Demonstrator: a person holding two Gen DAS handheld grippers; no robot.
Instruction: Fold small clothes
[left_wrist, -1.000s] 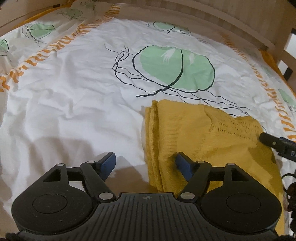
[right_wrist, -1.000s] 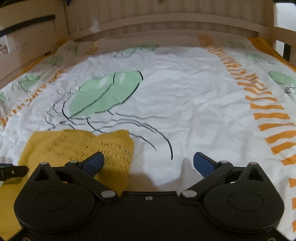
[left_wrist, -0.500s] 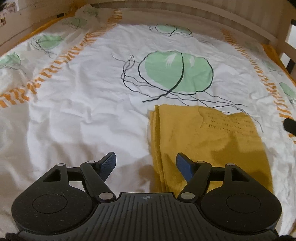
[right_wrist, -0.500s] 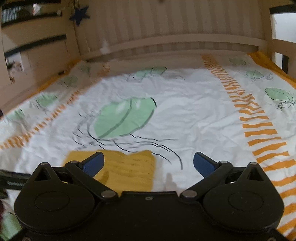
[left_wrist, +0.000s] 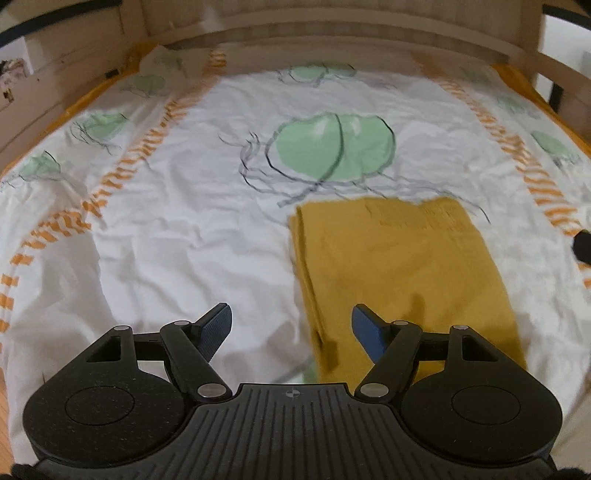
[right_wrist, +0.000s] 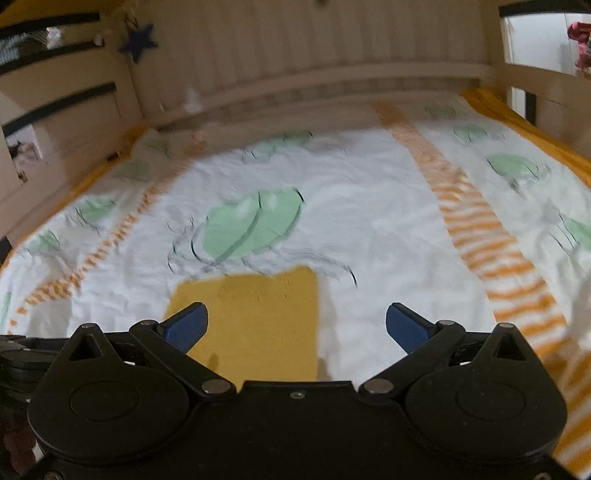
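A mustard yellow knit garment (left_wrist: 402, 266) lies folded into a flat rectangle on the bed sheet; it also shows in the right wrist view (right_wrist: 258, 317). My left gripper (left_wrist: 291, 328) is open and empty, held above the sheet at the garment's near left edge. My right gripper (right_wrist: 295, 326) is open and empty, raised above the garment's near right part. Neither gripper touches the cloth.
The white sheet (left_wrist: 166, 229) with green leaf prints and orange striped bands covers the bed. A wooden headboard (right_wrist: 314, 74) and side rails (left_wrist: 55, 96) enclose it. A dark part of the other gripper (left_wrist: 581, 245) shows at the right edge.
Both grippers have lifted up and pulled back from the garment, staying open. The garment lies flat and looks smaller in both views.
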